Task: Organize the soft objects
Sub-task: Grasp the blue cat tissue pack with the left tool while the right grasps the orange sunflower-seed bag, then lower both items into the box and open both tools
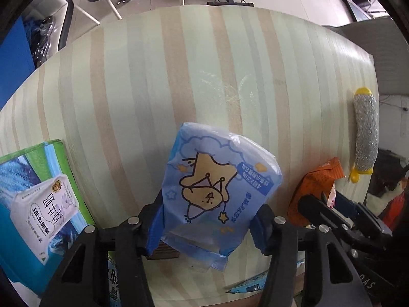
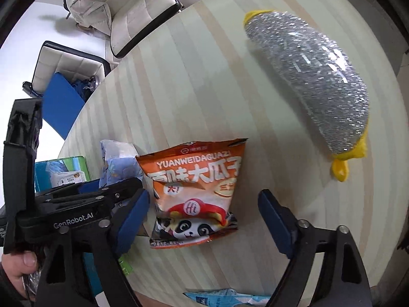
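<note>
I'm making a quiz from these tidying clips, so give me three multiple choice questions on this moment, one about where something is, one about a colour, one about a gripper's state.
1. Where is the orange snack bag?
A. flat on the table
B. inside a box
C. lifted in the air

2. What colour are the silver scrubber pack's ends?
A. red
B. yellow
C. green

3. What is the left gripper doing?
A. hanging open
B. shut on nothing
C. shut on the blue tissue pack

Answers: 1 A, it lies between the open right gripper's fingers; 2 B, yellow shows at both tips; 3 C, both pads press its sides.

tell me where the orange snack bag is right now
In the right wrist view the orange snack bag lies on the table between the open right tongs, beside the blue tissue pack.
</note>
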Demonstrator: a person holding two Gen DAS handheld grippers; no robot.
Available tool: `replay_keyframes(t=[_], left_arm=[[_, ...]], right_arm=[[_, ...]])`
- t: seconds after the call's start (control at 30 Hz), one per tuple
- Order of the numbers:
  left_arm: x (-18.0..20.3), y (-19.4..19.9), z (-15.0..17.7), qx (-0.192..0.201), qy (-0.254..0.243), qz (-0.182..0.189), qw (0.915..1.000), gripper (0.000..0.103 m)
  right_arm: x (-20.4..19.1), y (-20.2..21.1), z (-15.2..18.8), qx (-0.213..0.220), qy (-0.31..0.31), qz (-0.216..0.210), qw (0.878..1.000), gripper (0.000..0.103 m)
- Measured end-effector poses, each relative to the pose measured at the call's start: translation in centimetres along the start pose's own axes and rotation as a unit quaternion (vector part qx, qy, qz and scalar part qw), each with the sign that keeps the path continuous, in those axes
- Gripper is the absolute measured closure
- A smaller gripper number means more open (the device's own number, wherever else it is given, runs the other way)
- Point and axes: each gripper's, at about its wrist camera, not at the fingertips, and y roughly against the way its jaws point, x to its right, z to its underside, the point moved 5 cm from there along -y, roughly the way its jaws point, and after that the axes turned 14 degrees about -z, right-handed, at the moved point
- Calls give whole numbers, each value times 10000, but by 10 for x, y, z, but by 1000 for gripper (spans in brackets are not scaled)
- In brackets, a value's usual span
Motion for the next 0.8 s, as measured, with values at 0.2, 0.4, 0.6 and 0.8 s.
replay_keyframes(t=[0.2, 0.4, 0.6, 0.8], left_arm=[[-3, 11, 11, 118, 188, 221, 9995, 53], [-2, 44, 36, 389, 251, 735, 9962, 53], [-9, 121, 67, 935, 391, 1460, 9841, 53], [-74, 189, 118, 1534, 674, 1861, 9681, 53]], right_arm=[[-16, -3, 4, 65, 80, 33, 9999, 51], [-24, 24, 23, 239, 200, -109, 9995, 51], [-58, 67, 51, 523, 620, -186, 9965, 51], [-120, 114, 96, 754, 1285, -333, 9883, 51]])
